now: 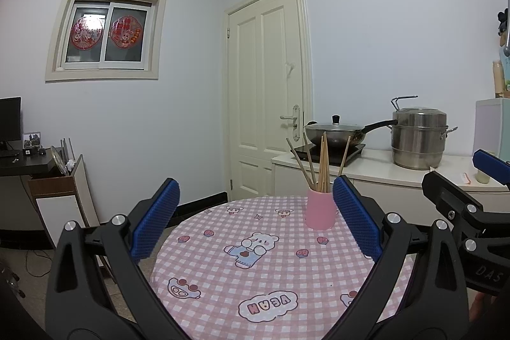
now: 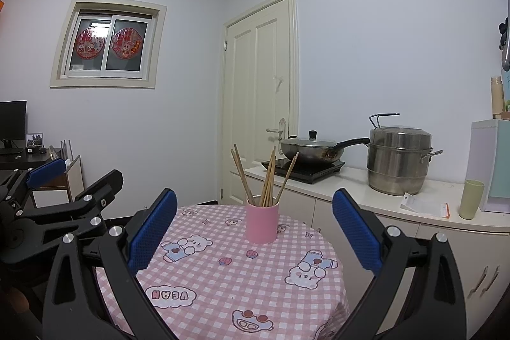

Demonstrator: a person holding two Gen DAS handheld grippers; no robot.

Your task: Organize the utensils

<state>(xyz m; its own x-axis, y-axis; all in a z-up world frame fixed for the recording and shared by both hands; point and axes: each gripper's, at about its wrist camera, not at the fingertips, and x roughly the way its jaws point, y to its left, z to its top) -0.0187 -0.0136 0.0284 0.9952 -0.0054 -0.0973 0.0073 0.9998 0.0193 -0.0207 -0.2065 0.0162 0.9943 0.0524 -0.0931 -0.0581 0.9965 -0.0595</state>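
The near edge of the round table [image 2: 223, 292] is cut off and the lower ends of the chopsticks [image 2: 267, 177] are hidden inside the upright pink cup [image 2: 262, 222] at its far side, while the left gripper [image 1: 255, 219] and right gripper [image 2: 255, 231] hover above the cloth, fingers spread wide and empty.

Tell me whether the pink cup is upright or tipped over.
Upright. The pink cup stands on its base on the checked tablecloth, mouth up, with the chopsticks fanning out of the top.
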